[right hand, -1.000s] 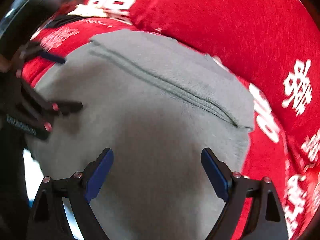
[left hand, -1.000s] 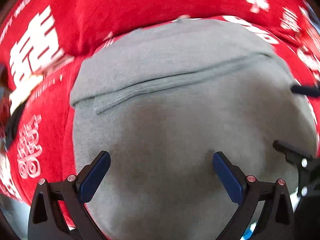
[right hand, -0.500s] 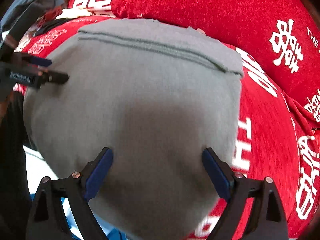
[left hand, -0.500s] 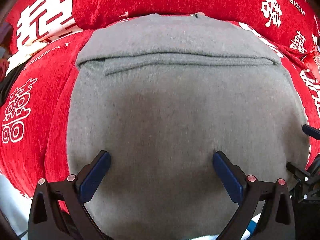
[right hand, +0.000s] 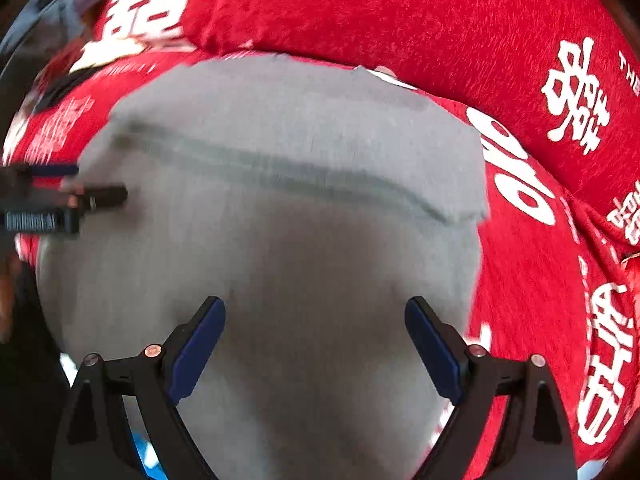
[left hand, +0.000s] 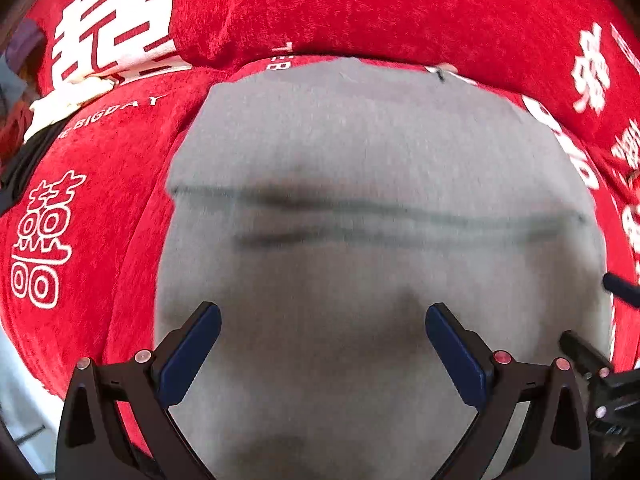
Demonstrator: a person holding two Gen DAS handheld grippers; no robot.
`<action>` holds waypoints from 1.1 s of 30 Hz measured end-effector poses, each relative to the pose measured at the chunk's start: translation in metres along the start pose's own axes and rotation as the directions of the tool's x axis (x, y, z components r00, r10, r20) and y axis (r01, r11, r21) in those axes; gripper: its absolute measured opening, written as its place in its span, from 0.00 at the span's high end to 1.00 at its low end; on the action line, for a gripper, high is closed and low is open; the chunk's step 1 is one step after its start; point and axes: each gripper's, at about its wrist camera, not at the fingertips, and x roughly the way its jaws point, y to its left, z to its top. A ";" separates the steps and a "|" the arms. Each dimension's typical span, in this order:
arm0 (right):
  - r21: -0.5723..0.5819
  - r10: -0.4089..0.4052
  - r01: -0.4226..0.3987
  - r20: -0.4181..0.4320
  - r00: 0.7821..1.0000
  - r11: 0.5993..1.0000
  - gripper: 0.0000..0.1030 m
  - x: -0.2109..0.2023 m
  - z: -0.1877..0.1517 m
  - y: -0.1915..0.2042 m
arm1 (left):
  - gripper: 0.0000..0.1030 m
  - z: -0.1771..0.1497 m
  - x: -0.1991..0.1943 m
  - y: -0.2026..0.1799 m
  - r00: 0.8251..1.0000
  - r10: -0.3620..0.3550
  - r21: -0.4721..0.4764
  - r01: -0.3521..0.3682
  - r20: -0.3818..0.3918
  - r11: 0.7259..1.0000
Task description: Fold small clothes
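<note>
Mid-fold, prob. Grey garment (left hand: 360, 152) flat on red cover (left hand: 92, 208), hem seam across far part. Left gripper (left hand: 322, 344) & right gripper (right hand: 316, 336) above near half, jaws wide, empty. Next: pinch near edge, both sides.

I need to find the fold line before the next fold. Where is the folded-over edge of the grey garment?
In both wrist views the folded edge runs side to side across the grey garment, beyond both open tools and nearer the red cushion.

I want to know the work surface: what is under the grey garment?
The grey garment lies on a red cover with white print, which shows all round it. Whatever lies beneath the garment's middle is hidden.
</note>
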 end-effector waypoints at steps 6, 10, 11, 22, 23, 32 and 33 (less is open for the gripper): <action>0.083 -0.012 0.018 -0.076 0.997 0.996 0.09 0.036 0.022 -0.001 | 0.00 0.003 0.019 -0.003 1.000 0.017 -0.013 -0.017 0.003 1.000; 0.050 0.004 -0.004 -0.008 1.000 0.999 0.09 0.025 -0.001 -0.001 | 0.00 -0.021 0.009 0.000 1.000 -0.002 0.024 0.001 0.021 1.000; 0.031 0.011 -0.011 0.003 1.000 0.999 0.09 0.023 -0.009 -0.001 | 0.00 -0.027 0.007 0.001 1.000 -0.005 0.041 0.004 0.028 0.999; 0.208 0.040 -0.058 0.091 0.995 0.976 0.09 0.003 0.048 -0.048 | 0.01 0.062 -0.003 0.014 0.996 -0.038 -0.070 0.044 0.083 0.997; 0.220 0.051 -0.070 0.092 0.994 0.973 0.09 0.008 0.060 -0.046 | 0.01 0.074 0.003 0.010 0.996 -0.037 -0.071 0.043 0.078 0.997; 0.110 -0.039 0.037 0.017 0.999 0.993 0.09 0.069 0.104 -0.024 | 0.00 0.091 0.054 0.004 0.999 0.012 0.024 -0.013 0.038 1.000; 0.144 -0.058 0.055 0.016 0.998 0.988 0.09 0.069 0.102 -0.036 | 0.00 0.089 0.052 0.007 0.999 0.003 0.033 -0.005 0.045 0.999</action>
